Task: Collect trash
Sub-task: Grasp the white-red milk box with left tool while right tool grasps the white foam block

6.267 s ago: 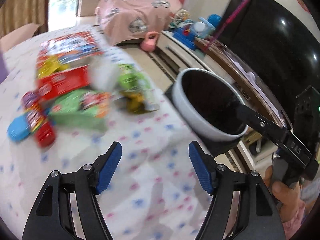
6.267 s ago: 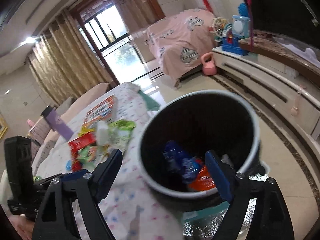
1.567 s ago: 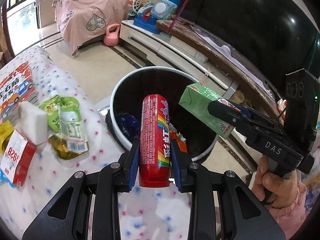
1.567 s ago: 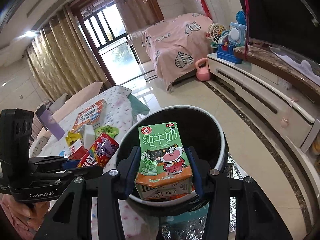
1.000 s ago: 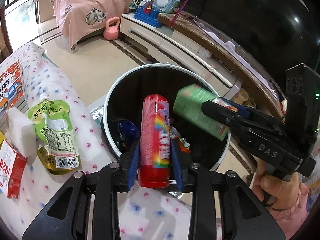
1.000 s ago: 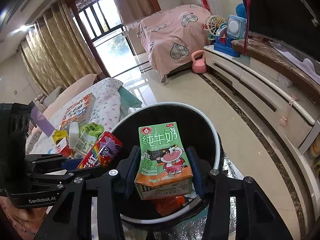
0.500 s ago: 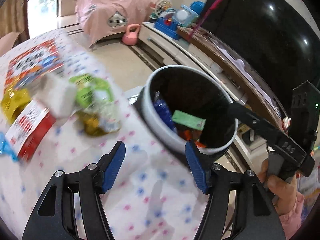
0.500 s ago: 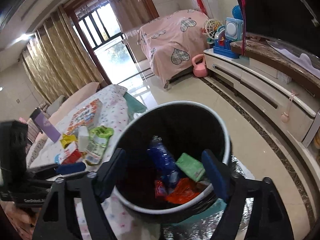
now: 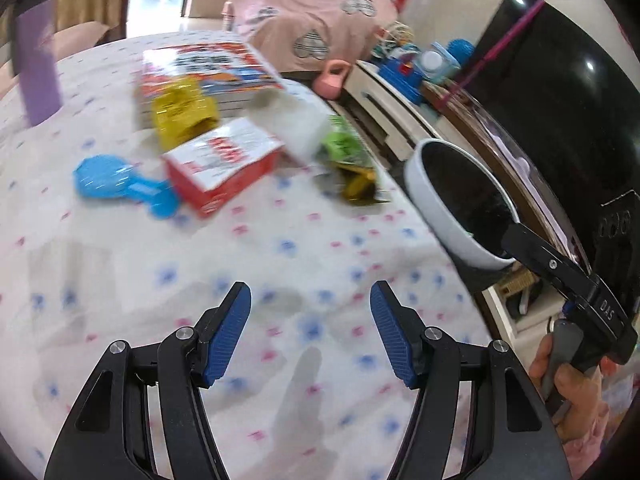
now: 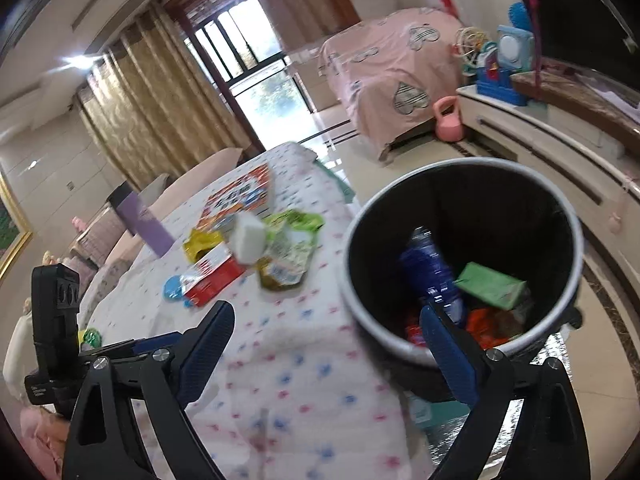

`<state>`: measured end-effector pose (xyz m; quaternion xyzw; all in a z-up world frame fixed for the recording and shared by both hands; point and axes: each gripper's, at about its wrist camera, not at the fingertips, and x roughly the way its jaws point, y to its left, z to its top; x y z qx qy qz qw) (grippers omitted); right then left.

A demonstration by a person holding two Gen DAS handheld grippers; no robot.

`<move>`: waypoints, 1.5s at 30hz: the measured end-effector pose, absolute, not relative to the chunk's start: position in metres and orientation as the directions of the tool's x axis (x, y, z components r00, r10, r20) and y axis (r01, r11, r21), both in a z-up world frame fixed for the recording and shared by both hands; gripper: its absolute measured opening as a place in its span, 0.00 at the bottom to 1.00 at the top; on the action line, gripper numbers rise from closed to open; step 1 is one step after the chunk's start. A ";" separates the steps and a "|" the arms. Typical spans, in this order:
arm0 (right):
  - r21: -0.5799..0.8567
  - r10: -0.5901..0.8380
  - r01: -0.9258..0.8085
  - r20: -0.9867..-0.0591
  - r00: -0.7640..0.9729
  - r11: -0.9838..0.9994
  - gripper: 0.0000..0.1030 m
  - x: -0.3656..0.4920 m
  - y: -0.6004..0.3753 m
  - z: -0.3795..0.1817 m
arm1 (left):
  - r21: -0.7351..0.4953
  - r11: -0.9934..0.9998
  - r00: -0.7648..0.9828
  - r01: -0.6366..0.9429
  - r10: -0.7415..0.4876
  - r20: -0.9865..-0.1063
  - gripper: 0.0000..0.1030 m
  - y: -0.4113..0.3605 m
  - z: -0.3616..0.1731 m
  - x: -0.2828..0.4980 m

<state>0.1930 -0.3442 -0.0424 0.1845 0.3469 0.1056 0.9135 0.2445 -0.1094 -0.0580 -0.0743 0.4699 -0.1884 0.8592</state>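
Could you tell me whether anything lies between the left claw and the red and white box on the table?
Nothing visible does. The left claw is open and empty, and only bare dotted tablecloth lies between it and the red and white box. A blue plastic piece lies just left of the box, off that line.

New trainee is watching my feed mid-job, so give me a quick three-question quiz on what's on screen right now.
1. True or false: the left claw grips a red can.
2. What lies inside the trash bin: A) green milk carton B) red-and-white box C) blue paddle-shaped item
3. What colour are the dots on the white tablecloth?

Key: 1. False, it is open and empty. 2. A. 3. Blue and pink.
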 end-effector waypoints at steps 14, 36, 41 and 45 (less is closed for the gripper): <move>0.370 0.379 -0.174 -0.607 0.699 0.912 0.95 0.206 -0.277 -0.041 | -0.308 0.935 0.516 0.175 -0.353 -0.781 0.61 -0.057 -0.065 0.241; 0.338 0.446 -0.292 -0.650 0.616 0.895 0.68 0.308 -0.246 -0.039 | -0.136 0.948 0.538 0.288 -0.277 -0.796 0.74 -0.076 -0.052 0.322; 0.336 0.453 -0.304 -0.684 0.572 0.892 0.59 0.338 -0.241 -0.050 | -0.096 0.948 0.521 0.305 -0.250 -0.816 0.74 -0.082 -0.062 0.344; 0.340 0.457 -0.306 -0.704 0.544 0.889 0.51 0.356 -0.239 -0.060 | -0.078 0.944 0.514 0.321 -0.243 -0.823 0.74 -0.087 -0.067 0.349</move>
